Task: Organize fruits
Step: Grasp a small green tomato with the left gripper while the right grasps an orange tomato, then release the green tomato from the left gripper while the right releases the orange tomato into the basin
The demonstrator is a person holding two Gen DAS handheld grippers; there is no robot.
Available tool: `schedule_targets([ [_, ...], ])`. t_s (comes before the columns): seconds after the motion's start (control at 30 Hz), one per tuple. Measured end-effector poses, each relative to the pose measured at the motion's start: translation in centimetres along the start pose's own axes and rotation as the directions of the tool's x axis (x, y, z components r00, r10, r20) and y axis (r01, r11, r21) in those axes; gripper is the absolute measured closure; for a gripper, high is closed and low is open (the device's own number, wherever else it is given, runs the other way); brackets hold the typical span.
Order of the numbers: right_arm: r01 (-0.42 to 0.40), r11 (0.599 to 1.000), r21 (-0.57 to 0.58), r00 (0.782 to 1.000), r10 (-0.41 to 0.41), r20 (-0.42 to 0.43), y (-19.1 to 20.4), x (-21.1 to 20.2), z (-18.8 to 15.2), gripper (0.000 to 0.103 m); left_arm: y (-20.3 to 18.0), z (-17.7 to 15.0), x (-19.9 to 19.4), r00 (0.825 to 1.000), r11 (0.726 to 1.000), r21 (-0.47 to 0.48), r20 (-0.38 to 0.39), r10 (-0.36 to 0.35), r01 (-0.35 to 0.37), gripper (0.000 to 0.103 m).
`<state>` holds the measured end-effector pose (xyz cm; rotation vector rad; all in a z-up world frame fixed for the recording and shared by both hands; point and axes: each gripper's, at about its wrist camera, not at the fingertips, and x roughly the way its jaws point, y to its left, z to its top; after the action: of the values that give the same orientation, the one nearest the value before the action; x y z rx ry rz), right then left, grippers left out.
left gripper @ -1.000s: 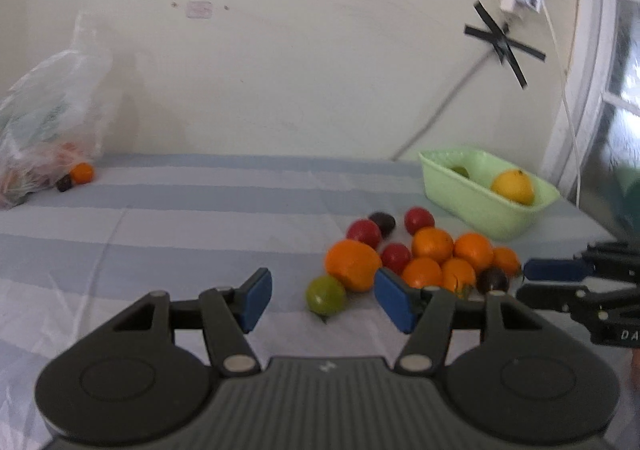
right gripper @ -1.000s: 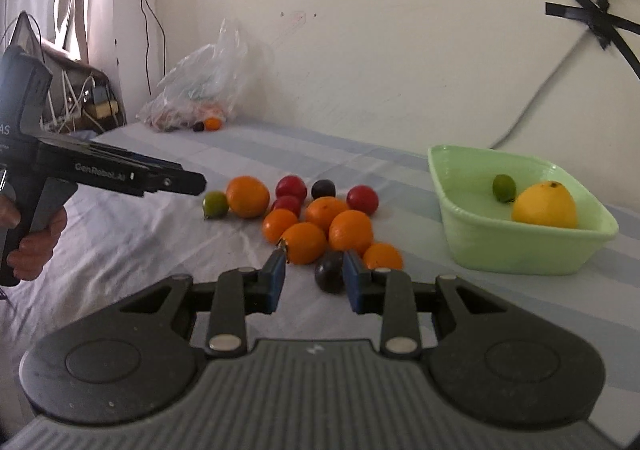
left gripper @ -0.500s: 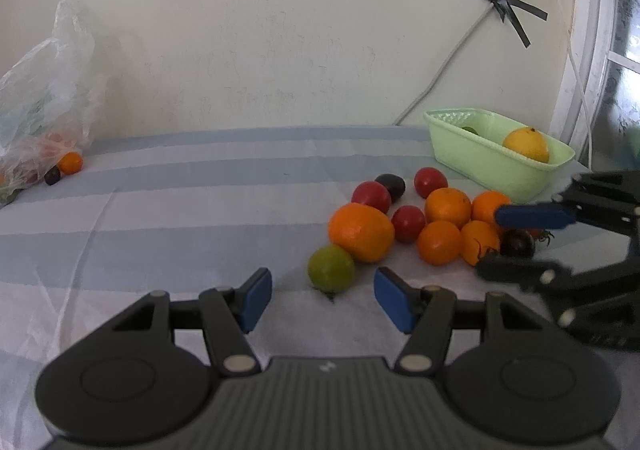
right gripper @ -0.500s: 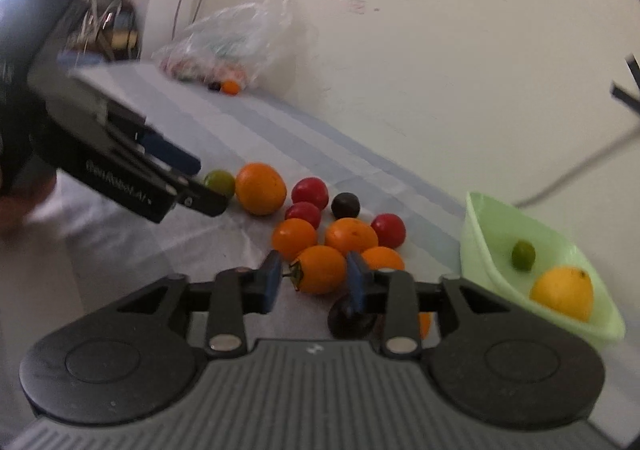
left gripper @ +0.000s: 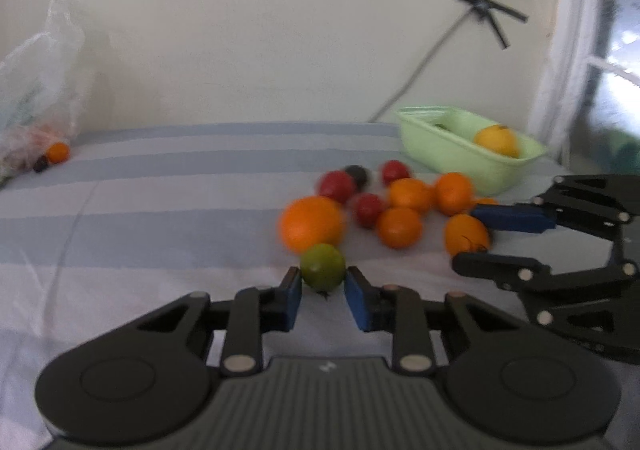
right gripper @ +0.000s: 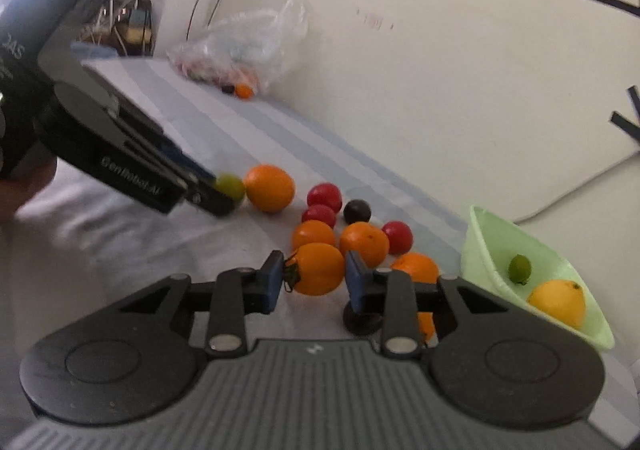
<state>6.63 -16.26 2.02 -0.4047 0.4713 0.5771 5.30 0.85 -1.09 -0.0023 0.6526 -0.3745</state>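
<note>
Striped sheet (left gripper: 160,210) open leftward; fruit cluster (left gripper: 400,206) crowds green basin (left gripper: 448,146).

Striped blue-grey sheet (left gripper: 168,210), bearing loose oranges (left gripper: 312,224), red tomatoes (left gripper: 336,186), green basin (left gripper: 448,146), plastic bag (left gripper: 36,98) at far edge.

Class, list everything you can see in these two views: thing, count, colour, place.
Orange fruits: about six, orange, clustered on the cloth.
Red fruits: three, red, in the cluster.
Dark fruits: two, near-black, in the cluster.
Green fruit: one, green, at the cluster's edge.
Basin: one, pale green, beside the cluster; holds yellow fruit and small lime.
Plastic bag: one, clear, by the wall.
Striped cloth: one, blue-grey.
Left gripper: shut on green fruit.
Right gripper: jaws closing on stemmed orange fruit.
</note>
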Motion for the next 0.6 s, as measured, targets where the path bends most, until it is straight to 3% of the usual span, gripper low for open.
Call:
schedule_targets([
  [0.13,-0.013,0.997,0.072,1.000,0.012,0.013,-0.7,-1.6,-0.5,0.067,-1.9,-0.3,-0.9,0.998,0.998,0.012,0.005,-0.060,0.060,0.078],
  [0.3,0.041,0.990,0.138,0.999,-0.046,0.029,-2.1,-2.9,-1.3,0.067,-3.5,0.8,-0.8,0.991,0.991,0.024,0.004,-0.131,0.131,0.078],
  [0.6,0.179,0.916,0.360,0.976,-0.213,0.055,-10.7,-2.7,-1.3,0.067,-7.6,10.2,3.9,0.961,0.962,0.087,0.081,-0.264,0.257,0.078],
])
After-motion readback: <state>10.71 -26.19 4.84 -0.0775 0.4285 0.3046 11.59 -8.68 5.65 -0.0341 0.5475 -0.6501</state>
